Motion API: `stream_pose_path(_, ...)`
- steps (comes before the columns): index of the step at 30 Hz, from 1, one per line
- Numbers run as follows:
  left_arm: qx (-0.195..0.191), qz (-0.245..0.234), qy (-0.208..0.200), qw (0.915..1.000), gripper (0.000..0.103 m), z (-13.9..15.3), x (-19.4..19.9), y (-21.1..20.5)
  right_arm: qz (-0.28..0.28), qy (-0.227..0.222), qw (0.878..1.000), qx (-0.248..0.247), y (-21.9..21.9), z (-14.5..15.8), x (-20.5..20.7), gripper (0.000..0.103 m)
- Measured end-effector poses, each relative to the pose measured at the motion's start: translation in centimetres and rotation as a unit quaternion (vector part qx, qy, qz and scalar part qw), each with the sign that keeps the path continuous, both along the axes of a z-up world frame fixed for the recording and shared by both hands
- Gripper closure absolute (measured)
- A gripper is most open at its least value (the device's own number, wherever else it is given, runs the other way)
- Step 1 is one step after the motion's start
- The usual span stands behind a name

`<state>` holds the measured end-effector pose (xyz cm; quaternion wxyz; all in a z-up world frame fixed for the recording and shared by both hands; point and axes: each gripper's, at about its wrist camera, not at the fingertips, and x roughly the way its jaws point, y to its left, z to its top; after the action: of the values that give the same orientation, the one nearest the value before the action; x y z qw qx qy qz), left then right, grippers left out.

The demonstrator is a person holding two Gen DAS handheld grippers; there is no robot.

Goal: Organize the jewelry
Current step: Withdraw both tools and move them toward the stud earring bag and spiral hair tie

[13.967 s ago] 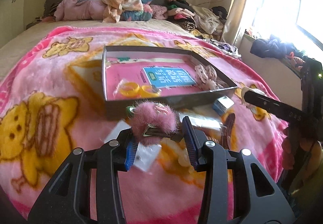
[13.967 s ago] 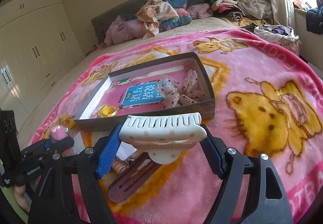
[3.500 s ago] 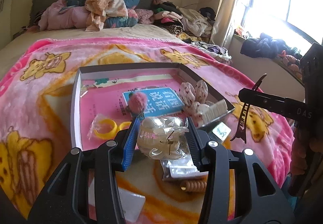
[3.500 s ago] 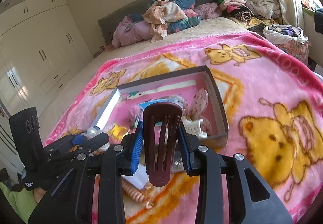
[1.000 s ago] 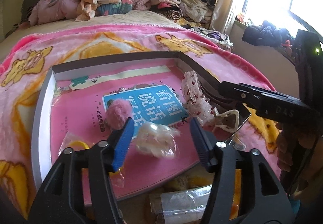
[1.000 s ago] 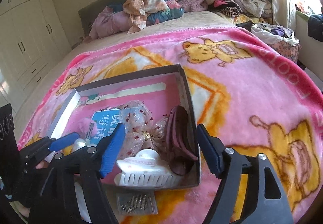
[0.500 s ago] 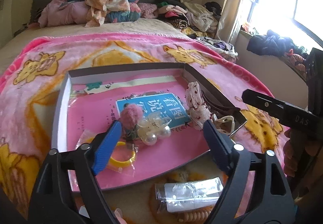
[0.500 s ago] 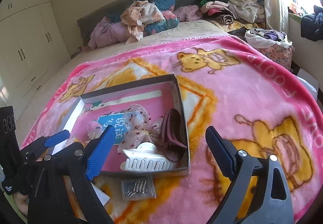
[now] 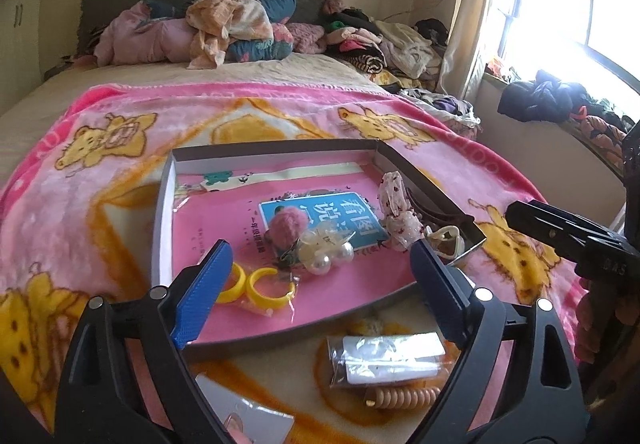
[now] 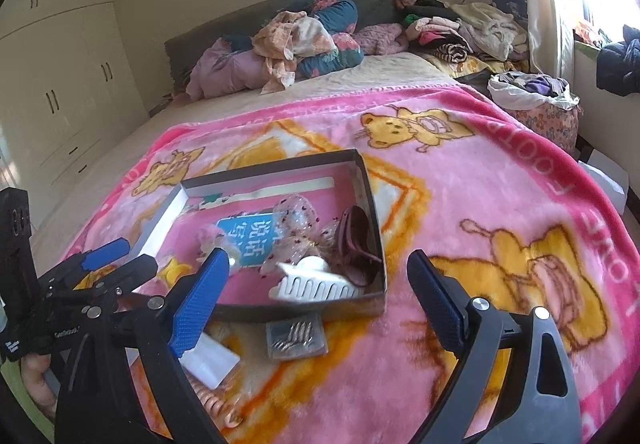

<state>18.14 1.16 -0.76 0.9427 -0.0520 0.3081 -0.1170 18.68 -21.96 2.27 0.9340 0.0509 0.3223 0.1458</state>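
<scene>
My left gripper [image 9: 320, 276] is opening, nothing between its jaws; my right gripper [image 10: 320, 296] is spread and empty. The tray [image 9: 162, 212] sits mid-blanket [image 9: 80, 204]. Near it lie a clear packet [image 9: 386, 360] and a coil tie [image 9: 404, 398]. The packet looks light, slick and crinkly; I would pinch its edge. My fingers cut off a white card [image 9: 248, 410].

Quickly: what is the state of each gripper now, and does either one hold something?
Left gripper: jaws opening, nothing between them.
Right gripper: open, empty.
</scene>
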Motion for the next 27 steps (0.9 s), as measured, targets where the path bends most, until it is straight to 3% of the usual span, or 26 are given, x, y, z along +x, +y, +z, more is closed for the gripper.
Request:
stream_pose_path(16,0.014,0.015,-0.015,0.9997,0.014,0.1,-2.8,0.8,0.011,-0.004,1.0,-0.001,0.6,-0.5,-4.0,0.015)
stream_pose_path(27,0.022,0.02,-0.008,0.9995,0.012,-0.8,-4.4,1.4,0.023,0.014,1.0,-0.004,1.6,-2.5,-6.2,0.015)
